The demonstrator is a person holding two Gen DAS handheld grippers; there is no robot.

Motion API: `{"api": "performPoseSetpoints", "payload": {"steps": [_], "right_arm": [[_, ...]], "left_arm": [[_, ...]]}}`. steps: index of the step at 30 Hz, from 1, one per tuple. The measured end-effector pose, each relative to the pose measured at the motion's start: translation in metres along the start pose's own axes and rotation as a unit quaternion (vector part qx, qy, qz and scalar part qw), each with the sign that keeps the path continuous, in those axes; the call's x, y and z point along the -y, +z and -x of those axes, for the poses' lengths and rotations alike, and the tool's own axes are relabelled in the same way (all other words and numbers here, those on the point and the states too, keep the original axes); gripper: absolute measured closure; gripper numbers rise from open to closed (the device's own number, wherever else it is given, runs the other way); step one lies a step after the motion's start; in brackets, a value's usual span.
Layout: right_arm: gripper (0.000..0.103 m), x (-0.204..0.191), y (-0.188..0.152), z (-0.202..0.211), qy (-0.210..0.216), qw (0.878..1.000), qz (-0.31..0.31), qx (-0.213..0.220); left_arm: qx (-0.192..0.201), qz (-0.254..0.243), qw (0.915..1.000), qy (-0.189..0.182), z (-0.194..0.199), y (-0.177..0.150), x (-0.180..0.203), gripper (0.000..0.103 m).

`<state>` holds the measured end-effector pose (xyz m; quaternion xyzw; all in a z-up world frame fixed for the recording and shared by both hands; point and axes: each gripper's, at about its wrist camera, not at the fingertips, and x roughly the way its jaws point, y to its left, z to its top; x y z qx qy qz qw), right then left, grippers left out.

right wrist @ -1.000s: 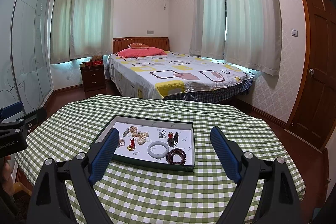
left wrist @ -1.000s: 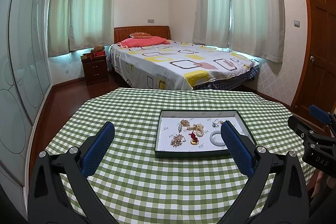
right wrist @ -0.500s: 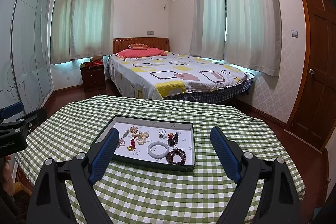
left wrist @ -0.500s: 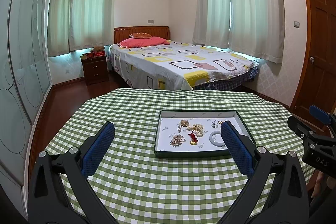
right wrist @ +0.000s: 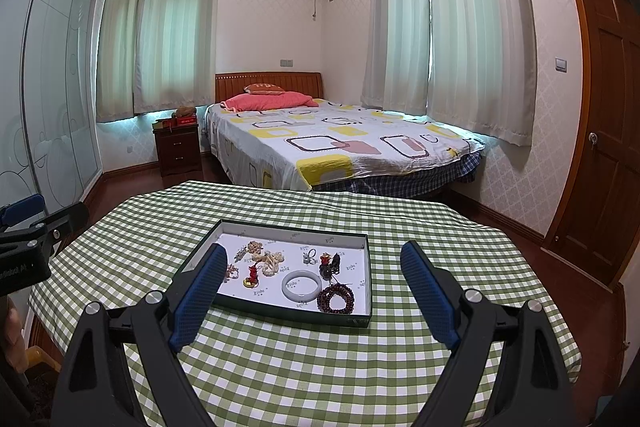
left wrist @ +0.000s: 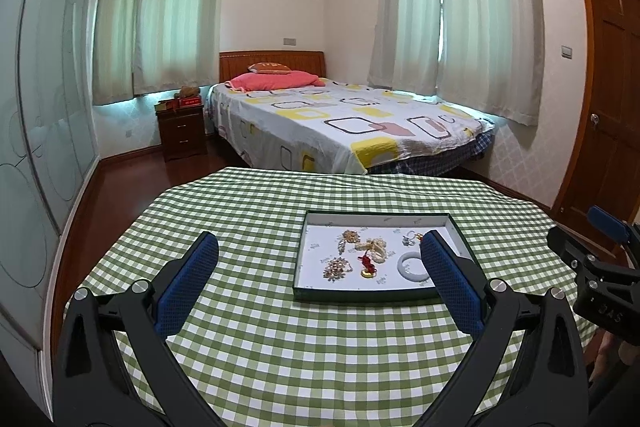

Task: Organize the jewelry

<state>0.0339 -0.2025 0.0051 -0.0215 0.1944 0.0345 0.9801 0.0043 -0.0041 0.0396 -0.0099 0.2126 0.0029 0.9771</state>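
While both grippers hang above the table (right wrist: 304, 359) with its green checked cloth, neither holds anything. The left gripper (left wrist: 320, 275) has its fingers (left wrist: 188, 283) spread wide, released, over bare cloth to the left of the tray (left wrist: 376, 295); its right finger overlaps the tray's right part in the left wrist view. The right gripper (right wrist: 314, 291) is likewise released, its fingers (right wrist: 430, 301) wide apart, with the tray (right wrist: 280, 309) seen between them.

The jewelry lies loose inside the tray, which sits flat on the table. From the right wrist view, a white bangle (right wrist: 301, 285) lies near the front middle, a dark red bead bracelet (right wrist: 336, 299) just beside it toward the front right corner. Behind them sit a small ring (right wrist: 308, 257) and a dark charm with red (right wrist: 330, 263). To the left are a cream bead string (right wrist: 270, 259) and a red and gold charm (right wrist: 251, 277). A gold cluster (left wrist: 335, 267) lies at the tray's left, seen from the left wrist. Beyond the table stands a bed (right wrist: 340, 143).
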Motion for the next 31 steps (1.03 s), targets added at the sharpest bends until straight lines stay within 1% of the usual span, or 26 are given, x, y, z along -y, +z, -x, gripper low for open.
{"api": "performPoseSetpoints", "payload": {"steps": [5, 10, 17, 22, 27, 31], "right_arm": [[0.017, 0.0, 0.0, 0.0, 0.0, 1.0, 0.0, 0.0], [0.017, -0.001, -0.001, 0.0, 0.0, 1.0, 0.0, -0.002], [0.017, -0.001, -0.002, -0.001, 0.002, 1.0, -0.001, -0.005], [0.017, -0.001, -0.003, 0.0, 0.002, 1.0, 0.0, -0.005], [0.017, -0.001, -0.004, -0.002, 0.001, 1.0, -0.002, -0.006], [0.017, 0.0, -0.007, -0.006, -0.001, 1.0, -0.003, -0.008]], "left_arm": [[-0.001, 0.007, 1.0, -0.005, 0.0, 0.0, -0.003, 0.005], [-0.007, -0.008, 0.9997, -0.021, -0.002, -0.001, 0.0, 0.005], [-0.003, -0.021, 0.9995, -0.023, -0.005, -0.006, 0.004, 0.004], [-0.011, -0.015, 0.9994, -0.029, -0.009, -0.008, 0.003, 0.004], [-0.01, -0.014, 0.9995, -0.027, -0.012, -0.007, 0.001, 0.004], [-0.025, -0.006, 0.9993, -0.028, -0.021, -0.009, -0.002, 0.004]]}}
